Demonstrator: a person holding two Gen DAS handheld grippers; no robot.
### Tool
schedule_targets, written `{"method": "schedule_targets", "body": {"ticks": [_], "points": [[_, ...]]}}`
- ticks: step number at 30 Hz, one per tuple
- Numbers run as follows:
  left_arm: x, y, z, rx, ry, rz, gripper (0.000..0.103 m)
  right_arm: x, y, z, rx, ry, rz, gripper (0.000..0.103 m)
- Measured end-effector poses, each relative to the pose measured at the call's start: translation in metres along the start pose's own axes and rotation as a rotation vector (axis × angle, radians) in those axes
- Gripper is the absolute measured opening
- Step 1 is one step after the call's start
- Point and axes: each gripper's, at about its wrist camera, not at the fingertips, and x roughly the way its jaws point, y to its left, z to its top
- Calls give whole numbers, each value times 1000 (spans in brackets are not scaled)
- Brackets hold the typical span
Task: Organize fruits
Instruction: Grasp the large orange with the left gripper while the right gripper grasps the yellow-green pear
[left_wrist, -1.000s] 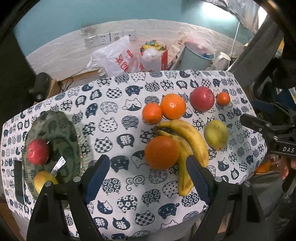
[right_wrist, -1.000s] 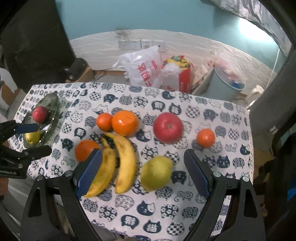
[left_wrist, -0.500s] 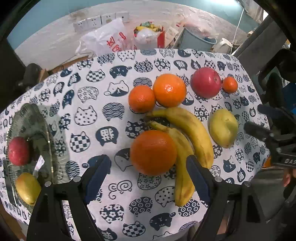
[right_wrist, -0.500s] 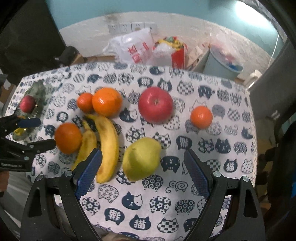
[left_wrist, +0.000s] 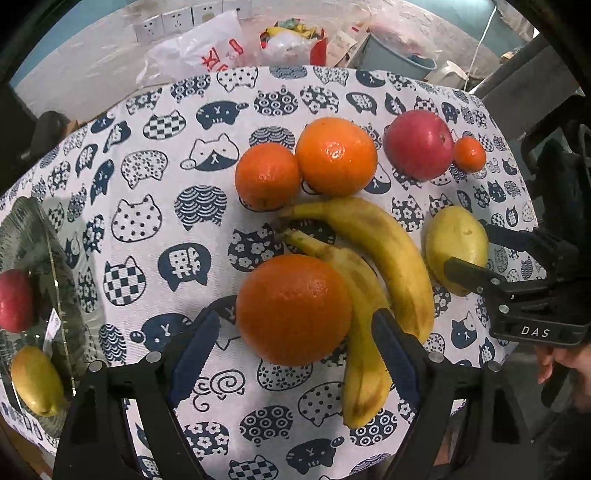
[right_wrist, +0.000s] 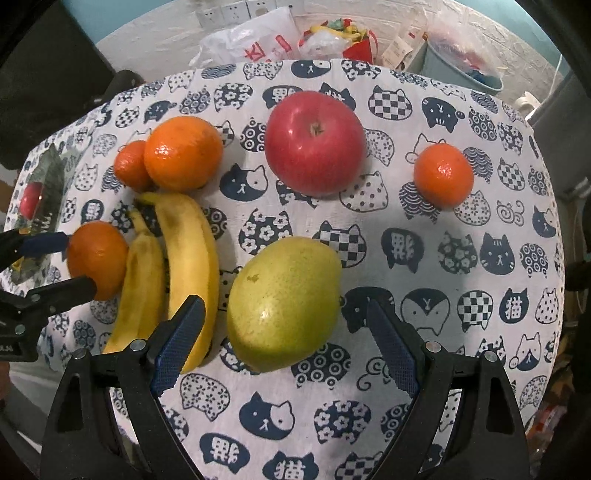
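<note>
My left gripper (left_wrist: 295, 343) is open, its jaws on either side of a large orange (left_wrist: 293, 308) that lies against two bananas (left_wrist: 373, 251). My right gripper (right_wrist: 284, 339) is open around a yellow-green pear (right_wrist: 282, 301). The pear also shows in the left wrist view (left_wrist: 456, 245) between the right gripper's fingers (left_wrist: 467, 273). The same orange (right_wrist: 96, 258) shows in the right wrist view between the left gripper's fingers (right_wrist: 74, 290). A glass plate (left_wrist: 40, 240) at the far left holds a red apple (left_wrist: 14, 301) and a pear (left_wrist: 35, 380).
Two more oranges (left_wrist: 334, 155), a red apple (right_wrist: 314, 142) and a small mandarin (right_wrist: 443, 173) lie on the cat-print tablecloth (left_wrist: 177, 221). Beyond the far table edge are a white plastic bag (left_wrist: 199, 51), a red box and a grey bin (right_wrist: 461, 66).
Both grippers have moved forward and down. The left one now has the orange between its jaws, the right one the pear. No fruit has moved.
</note>
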Motion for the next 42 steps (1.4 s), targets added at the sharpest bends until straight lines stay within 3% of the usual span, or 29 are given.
{"method": "schedule_targets", "body": {"ticks": [5,13,17,22,33,42], "points": [[12,-2,2,3,23,-2,86,7,0,1,3,7,-2,87],[27,-6,6,5,42,-11,86,15,1,1,6,21,34,67],[27,-6,9,15,22,-11,86,18,0,1,-21,10,22,66],[26,-5,11,32,5,-20,72,15,5,-1,-33,3,18,66],[19,-2,1,61,-16,-14,71,-3,8,1,-56,-48,8,66],[-13,11,-7,51,-77,-18,71,-30,16,5,-88,-137,22,66]]}}
